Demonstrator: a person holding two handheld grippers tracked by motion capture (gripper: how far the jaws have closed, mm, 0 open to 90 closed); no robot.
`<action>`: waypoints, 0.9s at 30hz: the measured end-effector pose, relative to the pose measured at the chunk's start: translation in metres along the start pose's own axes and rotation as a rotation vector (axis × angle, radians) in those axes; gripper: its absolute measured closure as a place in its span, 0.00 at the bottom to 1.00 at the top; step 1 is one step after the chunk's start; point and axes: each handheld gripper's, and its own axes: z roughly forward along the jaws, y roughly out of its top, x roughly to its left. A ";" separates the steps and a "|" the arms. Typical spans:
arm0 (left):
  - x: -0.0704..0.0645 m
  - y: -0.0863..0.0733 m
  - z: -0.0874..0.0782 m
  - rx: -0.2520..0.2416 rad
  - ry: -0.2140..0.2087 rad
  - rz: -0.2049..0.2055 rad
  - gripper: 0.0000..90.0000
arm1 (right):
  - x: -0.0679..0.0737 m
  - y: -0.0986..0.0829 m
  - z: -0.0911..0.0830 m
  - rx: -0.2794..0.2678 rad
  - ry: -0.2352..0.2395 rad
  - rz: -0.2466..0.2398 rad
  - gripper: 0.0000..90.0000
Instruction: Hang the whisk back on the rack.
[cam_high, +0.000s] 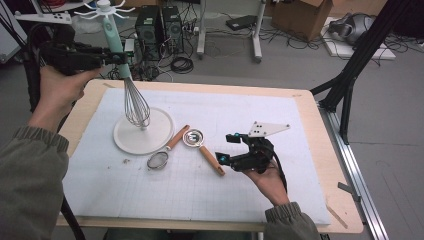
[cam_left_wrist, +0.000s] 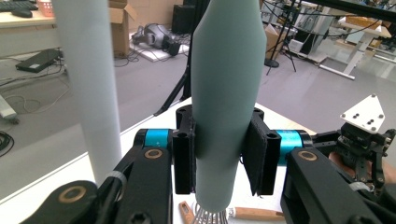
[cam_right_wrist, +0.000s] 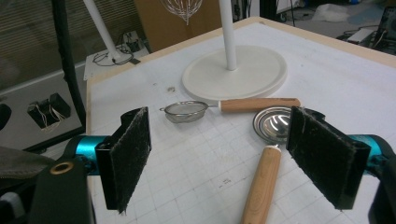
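- The whisk (cam_high: 131, 87) is held upright above the table, its mint-green handle (cam_left_wrist: 224, 93) clamped between the pads of the left gripper (cam_high: 116, 57).
- Its wire head hangs just above the round white stand base (cam_high: 160, 131), beside the stand's white pole (cam_left_wrist: 88, 84); whether wires and pole touch cannot be told.
- A small mesh strainer (cam_right_wrist: 186, 111) with a wooden handle is laid on the white mat (cam_high: 200, 190), just beside the base; nothing is seen in it.
- A shiny metal measuring spoon (cam_right_wrist: 274, 122), wooden-handled, lies next to it, its bowl empty.
- The right gripper (cam_high: 227, 148) is held low over the mat, jaws spread wide, nothing between them, near the spoon's handle.
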 end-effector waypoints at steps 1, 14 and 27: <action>0.001 0.000 0.000 0.000 0.002 -0.003 0.75 | 0.000 0.000 0.000 -0.002 0.001 -0.002 0.24; 0.008 -0.001 0.001 -0.019 0.031 -0.016 0.75 | 0.001 -0.001 0.001 0.000 0.006 -0.009 0.24; 0.006 -0.006 -0.010 0.032 0.100 0.008 0.65 | 0.003 0.000 -0.005 -0.028 -0.005 -0.025 0.25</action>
